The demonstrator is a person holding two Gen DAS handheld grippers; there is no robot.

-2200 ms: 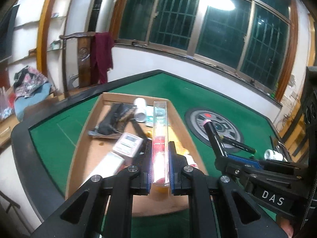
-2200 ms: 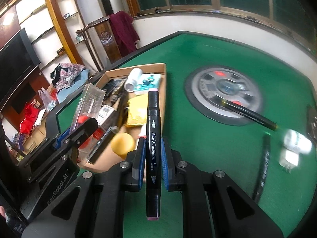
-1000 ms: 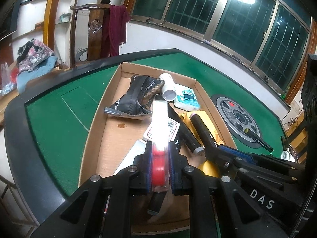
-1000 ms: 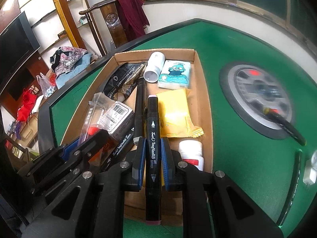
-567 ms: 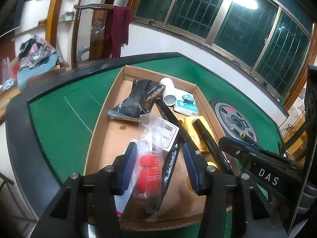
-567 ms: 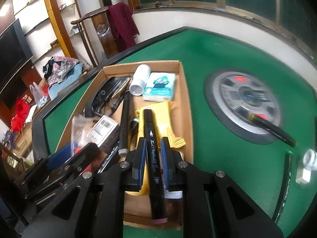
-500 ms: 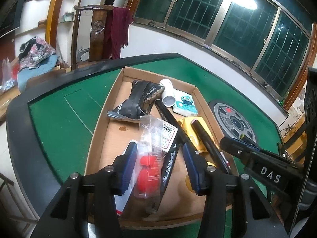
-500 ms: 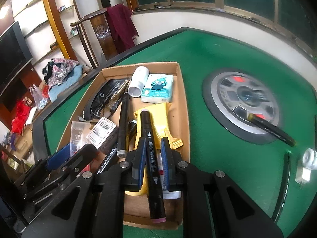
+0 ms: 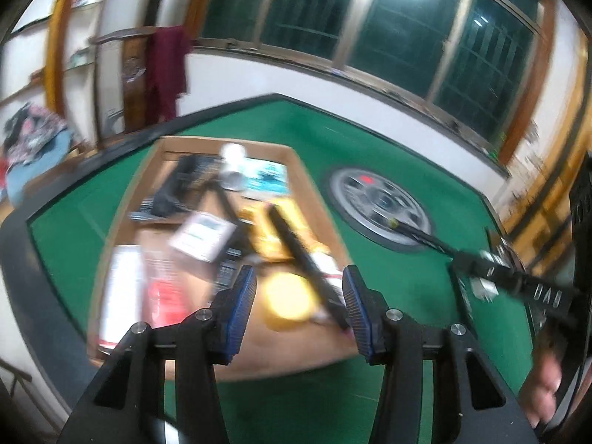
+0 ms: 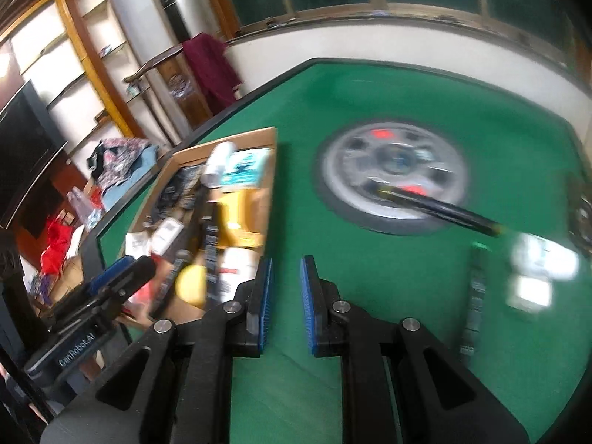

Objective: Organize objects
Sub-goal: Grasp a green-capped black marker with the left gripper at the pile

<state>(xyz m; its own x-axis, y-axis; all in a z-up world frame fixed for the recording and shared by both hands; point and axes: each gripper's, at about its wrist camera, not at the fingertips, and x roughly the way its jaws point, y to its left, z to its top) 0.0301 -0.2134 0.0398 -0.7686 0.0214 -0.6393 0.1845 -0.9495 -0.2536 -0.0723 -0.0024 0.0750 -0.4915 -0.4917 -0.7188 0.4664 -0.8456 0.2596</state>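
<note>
Both views are motion-blurred. A cardboard box (image 9: 318, 199) (image 10: 272, 170) on the green table holds several items: a black marker (image 9: 303, 255) (image 10: 209, 244), a clear packet with red contents (image 9: 162, 292), a yellow ball (image 9: 286, 301) (image 10: 190, 283), a white bottle and a tissue pack. My left gripper (image 9: 299, 307) is open and empty above the box's near end. My right gripper (image 10: 285, 298) is open and empty over the green felt, right of the box. Another black pen (image 10: 440, 209) (image 9: 418, 235) lies across the round centre plate.
A round grey plate (image 10: 392, 170) (image 9: 377, 199) sits in the table's middle. A white charger block (image 10: 532, 270) and a dark cable (image 10: 473, 296) lie at the right. The table has a black raised rim (image 9: 22, 251). A wooden chair with a maroon cloth stands behind.
The right gripper has opened and left the black marker in the box, then swung right over the felt. The left gripper stays open; its clear packet lies in the box.
</note>
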